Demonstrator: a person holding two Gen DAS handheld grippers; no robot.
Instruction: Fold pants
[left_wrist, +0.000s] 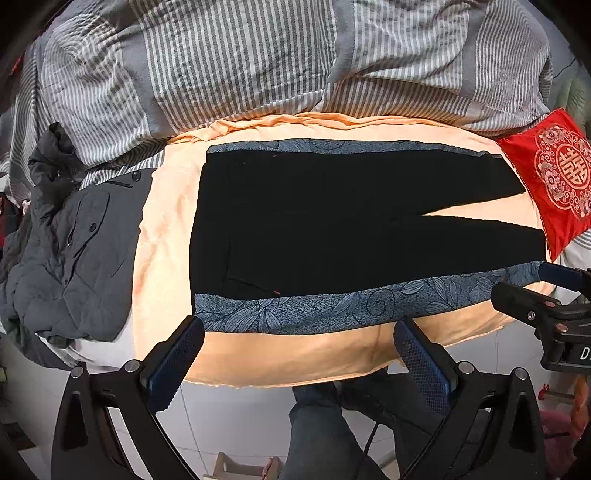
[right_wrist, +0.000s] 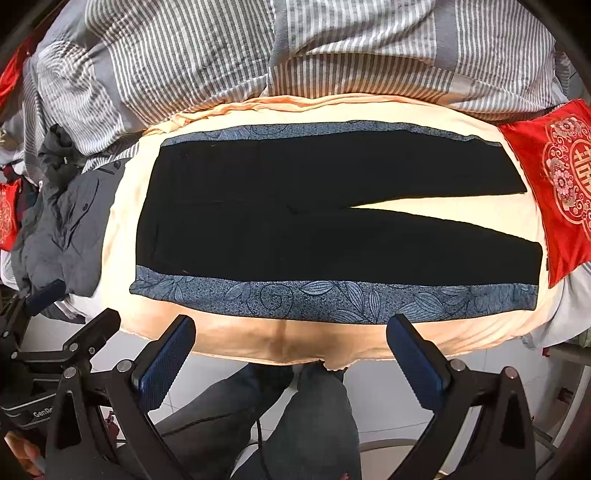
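Black pants (left_wrist: 332, 221) (right_wrist: 314, 221) with blue floral side stripes lie spread flat on a peach sheet (left_wrist: 162, 258) (right_wrist: 122, 206) on the bed, waist to the left and both legs reaching right, slightly parted. My left gripper (left_wrist: 297, 354) hovers open above the bed's near edge, short of the near stripe, holding nothing. My right gripper (right_wrist: 290, 350) is also open and empty at the near edge, just before the near blue stripe (right_wrist: 332, 297). The right gripper shows at the right side of the left wrist view (left_wrist: 546, 306).
A grey striped duvet (left_wrist: 240, 62) (right_wrist: 258, 55) is piled behind the pants. A dark grey jacket (left_wrist: 74, 251) (right_wrist: 70, 218) lies at the left, a red embroidered cushion (left_wrist: 554, 177) (right_wrist: 554, 177) at the right. A person's legs (right_wrist: 295, 424) stand on the white tile floor below.
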